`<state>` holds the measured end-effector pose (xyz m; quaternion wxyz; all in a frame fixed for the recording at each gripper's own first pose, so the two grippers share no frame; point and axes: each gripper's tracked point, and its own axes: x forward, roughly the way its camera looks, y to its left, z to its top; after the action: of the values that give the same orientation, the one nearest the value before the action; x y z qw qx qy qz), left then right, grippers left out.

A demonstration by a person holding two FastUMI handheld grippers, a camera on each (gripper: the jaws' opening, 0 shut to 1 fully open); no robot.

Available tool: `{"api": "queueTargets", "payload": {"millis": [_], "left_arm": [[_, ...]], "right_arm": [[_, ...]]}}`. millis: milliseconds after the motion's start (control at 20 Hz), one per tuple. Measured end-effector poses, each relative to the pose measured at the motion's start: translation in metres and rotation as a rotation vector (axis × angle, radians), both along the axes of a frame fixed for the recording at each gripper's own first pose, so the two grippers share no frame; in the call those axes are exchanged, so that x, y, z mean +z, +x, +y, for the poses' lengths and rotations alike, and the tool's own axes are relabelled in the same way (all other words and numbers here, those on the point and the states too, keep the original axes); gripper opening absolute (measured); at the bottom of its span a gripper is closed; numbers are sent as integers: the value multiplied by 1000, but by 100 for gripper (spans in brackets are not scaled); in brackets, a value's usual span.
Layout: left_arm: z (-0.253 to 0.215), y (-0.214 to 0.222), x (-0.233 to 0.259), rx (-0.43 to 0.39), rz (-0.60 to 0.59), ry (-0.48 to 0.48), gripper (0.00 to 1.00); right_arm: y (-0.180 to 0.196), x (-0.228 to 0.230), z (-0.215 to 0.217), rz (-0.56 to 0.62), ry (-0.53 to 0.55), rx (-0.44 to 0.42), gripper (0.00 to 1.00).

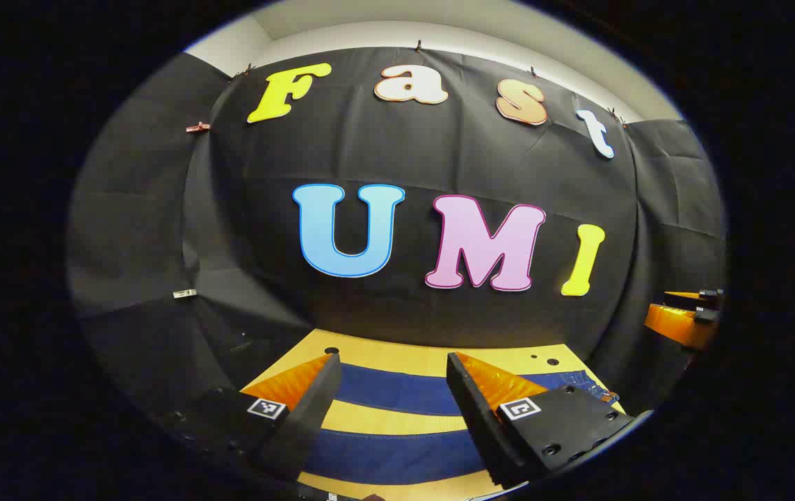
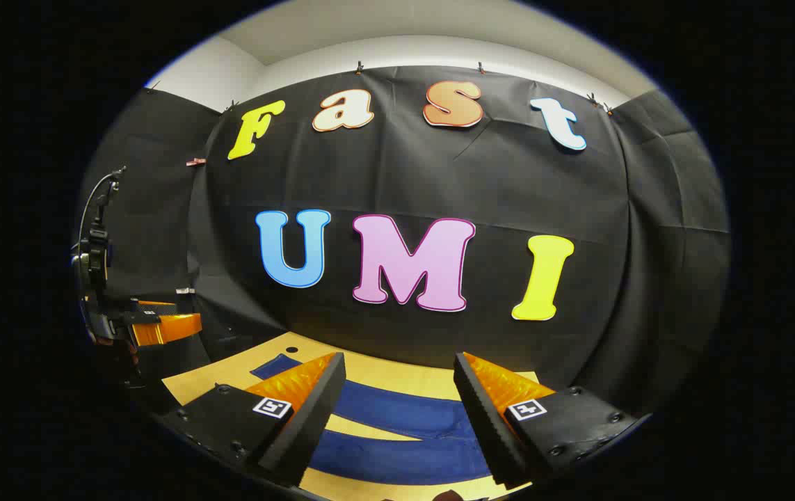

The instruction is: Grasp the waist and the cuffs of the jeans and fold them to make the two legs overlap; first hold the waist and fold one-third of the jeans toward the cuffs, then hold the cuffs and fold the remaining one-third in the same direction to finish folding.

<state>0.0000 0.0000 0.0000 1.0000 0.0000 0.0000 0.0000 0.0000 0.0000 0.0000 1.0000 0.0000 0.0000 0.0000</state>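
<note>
- Left gripper (image 1: 390, 362): fingers spread wide, holding nothing, raised above the jeans (image 1: 397, 393).
- Right gripper (image 2: 397, 362): fingers likewise wide apart and empty, touching nothing.
- Jeans: dark blue, spread flat on the yellow table (image 1: 383, 358), both legs running as bands across the 6 o'clock region between each gripper's fingers; waist at 4 o'clock in the left gripper view.

Open air above the table (image 1: 397, 358) and flat jeans (image 1: 397, 390); booth wall (image 1: 397, 306) close behind.
</note>
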Motion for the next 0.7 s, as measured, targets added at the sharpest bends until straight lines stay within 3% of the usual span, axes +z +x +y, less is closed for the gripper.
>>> {"api": "queueTargets", "payload": {"millis": [150, 200, 700], "left_arm": [[-1, 5, -2, -20, -6, 11, 100], [-1, 7, -3, -24, -7, 11, 96], [28, 0, 6, -100, -128, -32, 96]], "right_arm": [[0, -6, -10, 10, -8, -11, 96], [0, -10, -13, 18, -19, -17, 96], [-14, -9, -33, -4, -44, -83, 96]]}}
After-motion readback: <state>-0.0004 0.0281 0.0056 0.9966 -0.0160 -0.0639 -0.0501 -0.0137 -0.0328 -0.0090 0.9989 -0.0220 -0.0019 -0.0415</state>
